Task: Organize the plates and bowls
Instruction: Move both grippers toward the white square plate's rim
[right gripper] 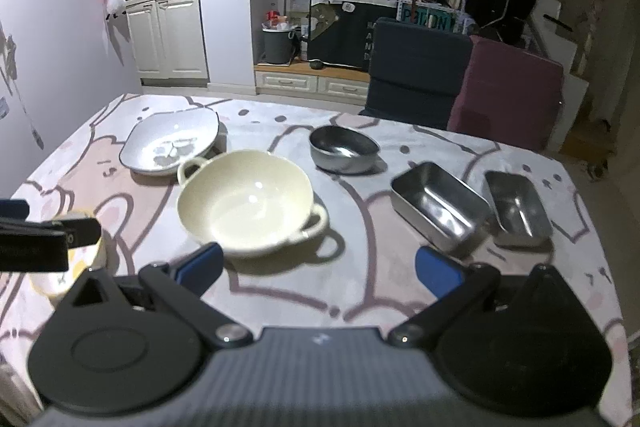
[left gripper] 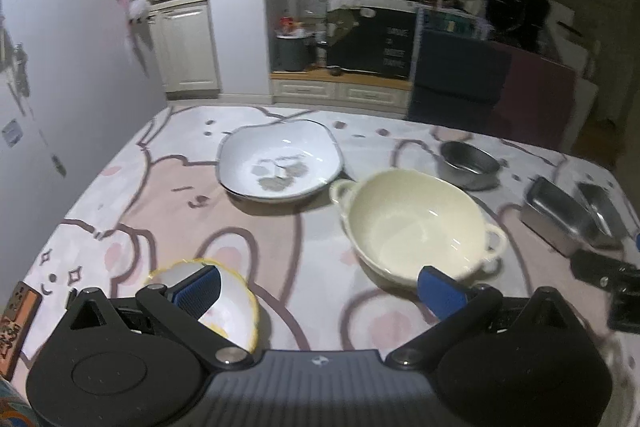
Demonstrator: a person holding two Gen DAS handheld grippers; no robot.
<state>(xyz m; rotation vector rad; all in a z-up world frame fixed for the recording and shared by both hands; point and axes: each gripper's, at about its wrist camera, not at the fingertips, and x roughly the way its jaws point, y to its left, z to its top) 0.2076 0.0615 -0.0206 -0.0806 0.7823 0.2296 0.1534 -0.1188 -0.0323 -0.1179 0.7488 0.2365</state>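
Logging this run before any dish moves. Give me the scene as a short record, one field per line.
surface: table under a pink cartoon-print cloth
far left: white plate
centre: cream two-handled bowl
behind it: round steel bowl
right: two rectangular steel trays, side by side
near left: small yellow-rimmed bowl
left gripper: open, empty
right gripper: open, empty
stacked: nothing that shows

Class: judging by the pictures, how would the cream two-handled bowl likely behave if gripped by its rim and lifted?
The cream bowl looks glazed, so probably slippery. It seems ceramic: likely heavy, breakable. Being wide, it may tilt.
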